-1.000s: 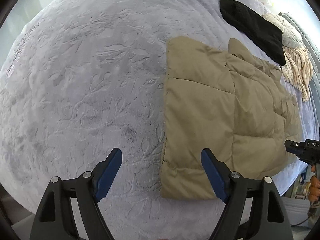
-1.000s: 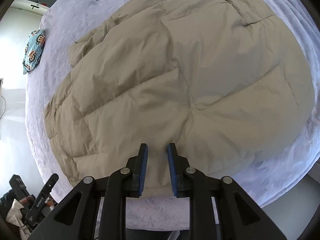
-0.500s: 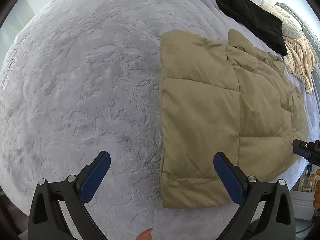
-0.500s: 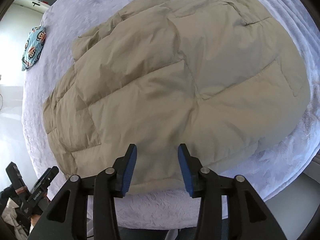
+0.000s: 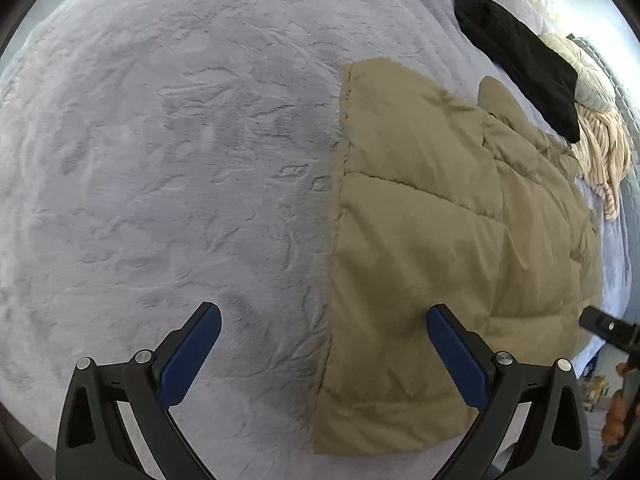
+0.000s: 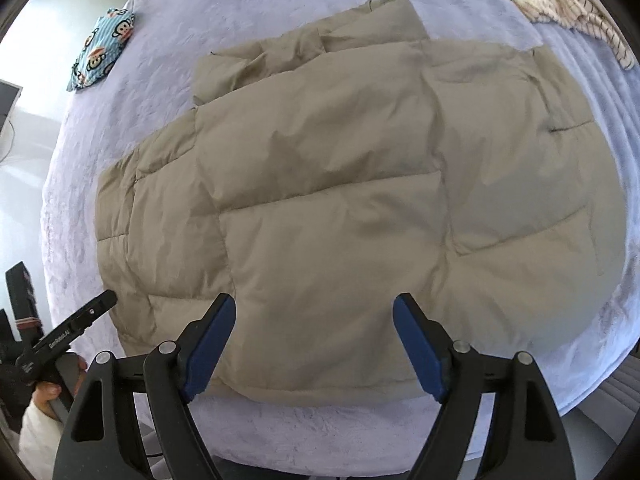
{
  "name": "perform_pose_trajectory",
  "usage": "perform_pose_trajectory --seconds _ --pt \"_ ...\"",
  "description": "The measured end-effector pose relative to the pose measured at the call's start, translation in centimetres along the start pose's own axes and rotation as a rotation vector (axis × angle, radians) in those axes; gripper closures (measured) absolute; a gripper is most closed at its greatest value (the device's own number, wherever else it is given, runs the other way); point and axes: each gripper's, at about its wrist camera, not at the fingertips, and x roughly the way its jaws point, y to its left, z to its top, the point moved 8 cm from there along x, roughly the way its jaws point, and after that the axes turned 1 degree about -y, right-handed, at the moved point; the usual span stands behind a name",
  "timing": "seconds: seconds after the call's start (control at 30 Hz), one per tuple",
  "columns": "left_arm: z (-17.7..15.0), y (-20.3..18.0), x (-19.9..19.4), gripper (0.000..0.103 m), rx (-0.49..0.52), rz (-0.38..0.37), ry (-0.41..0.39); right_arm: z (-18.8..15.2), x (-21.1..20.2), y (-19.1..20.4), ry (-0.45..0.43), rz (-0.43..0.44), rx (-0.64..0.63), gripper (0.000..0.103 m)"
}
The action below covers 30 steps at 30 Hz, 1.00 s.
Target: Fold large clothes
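The left gripper is standing with its jaws spread wide and nothing pinched between them. It is pointing steeply down, straddling the jacket's left edge near the hem: one blue pad is hanging over the tan fabric, the other pad over the bare blanket beside the jacket. Whether the pads are touching anything cannot be told.

The right gripper is opening its jaws; only the jacket's hem is lying below the gap, and the pads are not pressing on it.

The jacket is lying flat on the blanket, folded lengthwise into a long quilted slab. Its long axis is running away from both grippers: hem at the near edge of the bed, collar end pointing toward the far side. In the right view a folded-in part is showing as a stepped layer along the jacket's left side.

Beyond the jacket's collar end a black garment is lying, apart from the jacket. Just right of that a striped cream cloth is bunching up. Far off the jacket's upper left a blue monkey-print pillow is sitting on the blanket.

In the right view the left gripper is showing just off the jacket's near left corner, with a hand beneath it.
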Motion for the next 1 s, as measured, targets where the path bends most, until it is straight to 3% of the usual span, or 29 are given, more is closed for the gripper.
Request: perform_pose_trajectory --seconds 0.17,0.47,0.77,1.0 --pt "0.7 -0.9 1.5 0.000 -0.009 -0.036 0.019 -0.4 1.7 -0.9 0.052 0.002 0.018 0.020" --pt "1.6 -3.6 2.8 0.000 0.072 -0.118 0.051 -0.3 2.0 -1.4 0.050 0.015 0.030 0.020" --pt "3.4 -5.7 5.3 0.000 0.117 -0.353 0.124 -0.3 2.5 -2.0 0.065 0.014 0.029 0.016" --pt "4.8 -9.5 7.1 0.000 0.145 -0.478 0.146 -0.4 2.8 -1.8 0.067 -0.001 0.000 0.013"
